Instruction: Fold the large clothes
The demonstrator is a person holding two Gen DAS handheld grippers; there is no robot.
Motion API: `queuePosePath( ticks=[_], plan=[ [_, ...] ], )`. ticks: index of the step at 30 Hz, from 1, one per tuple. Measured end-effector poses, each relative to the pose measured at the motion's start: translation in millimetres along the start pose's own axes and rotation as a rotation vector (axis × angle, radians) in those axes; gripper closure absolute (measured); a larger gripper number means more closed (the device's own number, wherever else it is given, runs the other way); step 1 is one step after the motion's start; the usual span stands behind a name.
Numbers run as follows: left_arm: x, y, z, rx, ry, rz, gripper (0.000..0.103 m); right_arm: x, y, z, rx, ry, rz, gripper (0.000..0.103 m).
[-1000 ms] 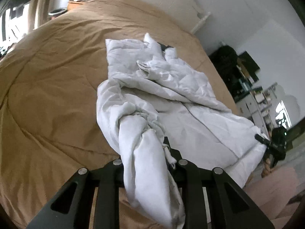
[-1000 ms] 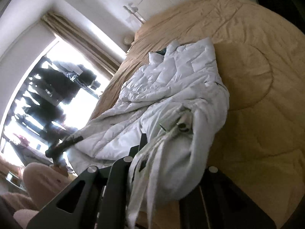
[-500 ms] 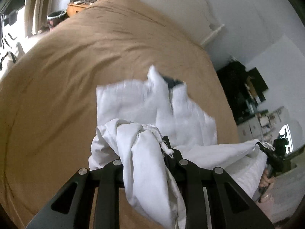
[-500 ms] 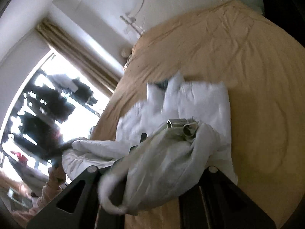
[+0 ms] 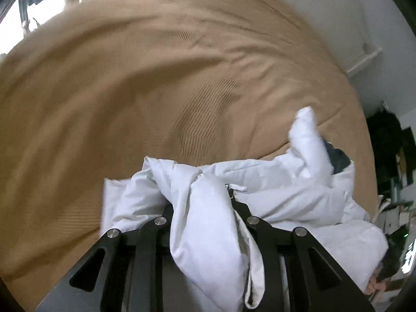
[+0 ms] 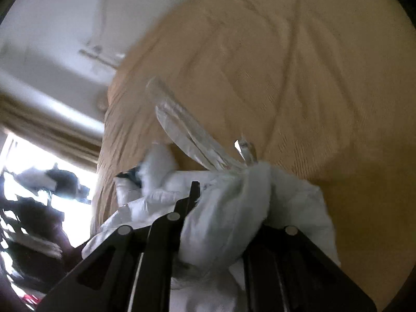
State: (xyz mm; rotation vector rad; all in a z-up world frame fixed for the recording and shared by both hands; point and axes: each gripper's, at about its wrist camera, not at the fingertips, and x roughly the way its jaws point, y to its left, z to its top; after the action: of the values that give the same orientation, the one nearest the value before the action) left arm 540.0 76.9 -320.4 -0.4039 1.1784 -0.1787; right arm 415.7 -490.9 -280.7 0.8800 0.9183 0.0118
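A white puffy jacket lies bunched on the tan bedspread, with its dark-lined collar at the right. My left gripper is shut on a thick fold of the jacket, which hangs down between the fingers. In the right wrist view my right gripper is shut on another bunch of the jacket. A shiny strip of the fabric sticks up and away from that bunch. The jacket's collar end shows to the left.
The tan bedspread fills most of both views. A white wall and a headboard edge are at the far side. Dark furniture stands at the right of the bed. A bright window with curtains is at the left.
Both grippers have carried the held jacket edge forward, toward the collar end and the head of the bed. The jacket has gone from spread out to bunched and doubled over. The views are motion-blurred.
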Motion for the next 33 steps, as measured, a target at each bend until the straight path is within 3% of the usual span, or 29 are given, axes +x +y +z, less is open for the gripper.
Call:
queuePosePath(
  ticks=[2,4,9,10,11,12,15,17,21,24,26,27,31,33],
  plan=[
    [2.0,-1.0,1.0,0.023,-0.023,0.0,0.077,13.2,-23.2,0.4,0.117,0.026,0.103,0.09],
    [4.3,-2.8,2.0,0.037,-0.019,0.008,0.077,8.8,-29.2,3.0,0.169,0.059,0.152,0.088],
    [3.4,-4.1,0.1,0.042,-0.025,0.012,0.077,-47.8,-2.7,-3.0,0.065,0.065,0.111,0.061],
    [3.2,-2.9,-1.8,0.043,-0.024,0.014,0.077,-63.4,8.5,-7.6,0.009,0.051,0.088,0.051],
    [3.0,-2.1,-1.6,0.043,-0.023,0.013,0.077,-80.1,20.3,-16.0,-0.042,0.018,0.045,0.021],
    [4.4,-4.3,-1.3,0.043,-0.021,0.013,0.077,-98.4,32.3,-26.0,-0.093,-0.039,-0.008,0.002],
    [4.7,-6.2,-1.8,0.042,-0.023,0.014,0.077,-133.2,64.9,-65.3,-0.263,-0.166,-0.076,0.001],
    [4.3,-6.7,-2.9,0.043,-0.027,0.015,0.077,-135.2,84.9,-94.1,-0.377,-0.207,-0.074,0.001],
    [0.8,0.0,-3.1,0.018,-0.022,-0.017,0.077,-99.4,116.4,-152.7,-0.597,-0.219,-0.108,0.001],
    [-3.1,7.4,-3.0,-0.016,-0.026,-0.058,0.076,-52.6,127.4,-178.3,-0.712,-0.178,-0.211,0.002],
    [-9.8,12.8,-1.2,-0.055,-0.02,-0.097,0.075,-13.5,115.0,-188.6,-0.757,-0.127,-0.346,0.0],
    [-16.3,16.1,1.4,-0.077,-0.022,-0.122,0.075,0.5,105.0,-189.0,-0.754,-0.114,-0.362,0.0],
    [-53.6,32.9,22.0,-0.197,-0.033,-0.305,0.072,8.6,87.1,-201.9,-0.781,-0.193,-0.349,0.0],
    [-74.2,28.2,33.9,-0.174,-0.029,-0.355,0.071,7.5,82.3,-204.0,-0.767,-0.192,-0.344,0.0]
  ],
)
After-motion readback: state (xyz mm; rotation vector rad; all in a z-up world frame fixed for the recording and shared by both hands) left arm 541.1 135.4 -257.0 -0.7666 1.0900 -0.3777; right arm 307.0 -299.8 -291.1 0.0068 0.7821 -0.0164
